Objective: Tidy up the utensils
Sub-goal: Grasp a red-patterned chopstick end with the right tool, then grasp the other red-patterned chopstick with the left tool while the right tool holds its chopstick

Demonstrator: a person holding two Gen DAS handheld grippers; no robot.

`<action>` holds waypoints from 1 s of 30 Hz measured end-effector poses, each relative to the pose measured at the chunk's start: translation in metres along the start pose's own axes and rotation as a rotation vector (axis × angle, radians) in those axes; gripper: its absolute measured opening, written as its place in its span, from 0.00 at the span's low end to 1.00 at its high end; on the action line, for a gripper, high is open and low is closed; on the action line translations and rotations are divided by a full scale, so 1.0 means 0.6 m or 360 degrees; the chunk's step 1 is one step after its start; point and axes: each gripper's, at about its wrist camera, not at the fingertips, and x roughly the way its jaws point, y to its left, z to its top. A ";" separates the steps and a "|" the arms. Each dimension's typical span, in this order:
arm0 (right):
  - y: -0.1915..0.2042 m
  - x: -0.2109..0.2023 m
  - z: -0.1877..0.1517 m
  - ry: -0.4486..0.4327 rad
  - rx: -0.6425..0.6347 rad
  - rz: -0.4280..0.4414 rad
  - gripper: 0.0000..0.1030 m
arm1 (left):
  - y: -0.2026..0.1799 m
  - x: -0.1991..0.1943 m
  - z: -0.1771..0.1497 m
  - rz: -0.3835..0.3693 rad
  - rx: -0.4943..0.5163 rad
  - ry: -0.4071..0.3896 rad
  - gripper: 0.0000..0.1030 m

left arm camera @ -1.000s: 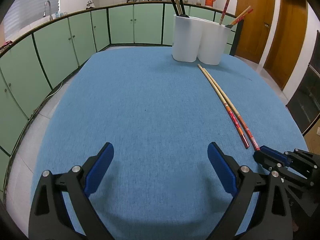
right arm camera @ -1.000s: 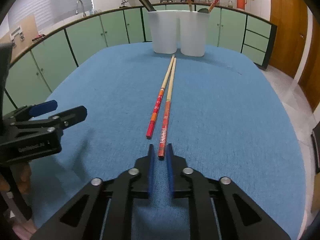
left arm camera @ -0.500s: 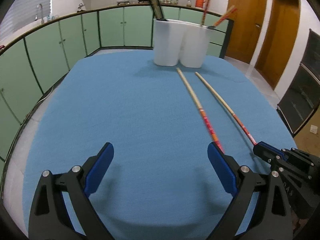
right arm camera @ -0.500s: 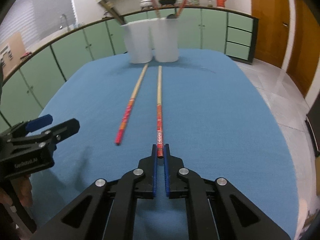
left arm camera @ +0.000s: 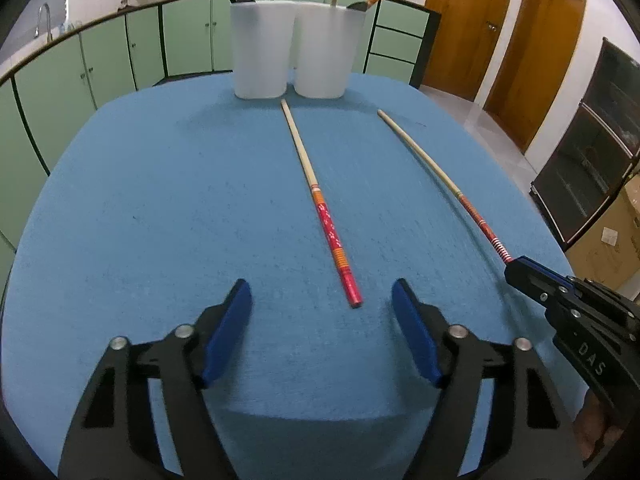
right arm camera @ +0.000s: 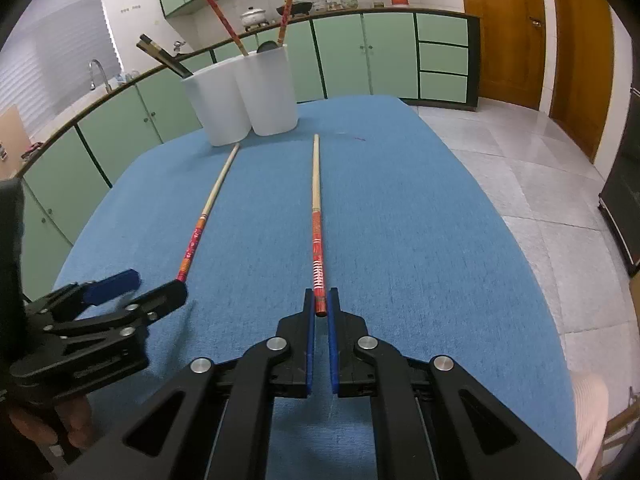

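Observation:
Two red-ended wooden chopsticks lie apart on the blue-covered table [left arm camera: 160, 200]. My left gripper [left arm camera: 320, 285] has its jaws closing around the red end of the left chopstick [left arm camera: 320, 204]; the pads do not touch it. My right gripper [right arm camera: 319, 294] is shut on the red end of the right chopstick [right arm camera: 316, 200], which slants away across the cloth. In the left wrist view the right gripper [left arm camera: 516, 270] shows at the right, on that chopstick [left arm camera: 432, 168]. Two white holders [left arm camera: 262, 48] [left arm camera: 328, 48] at the far edge hold dark and red chopsticks.
Green cabinets [left arm camera: 100, 68] ring the room behind the table. Wooden doors [left arm camera: 460, 24] and a dark glass-fronted cabinet [left arm camera: 588, 160] stand to the right. Tiled floor [right arm camera: 540, 168] lies off the table's right edge. A hand [right arm camera: 72, 420] holds the left gripper [right arm camera: 156, 282].
The chopsticks lay side by side; my right gripper has drawn one away to the right. My left gripper has come up to the other's red end and its jaws have narrowed.

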 end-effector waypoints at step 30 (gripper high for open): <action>0.001 -0.008 0.011 0.0014 -0.0041 -0.0012 0.06 | -0.002 -0.026 0.008 0.0134 0.0077 -0.0025 0.05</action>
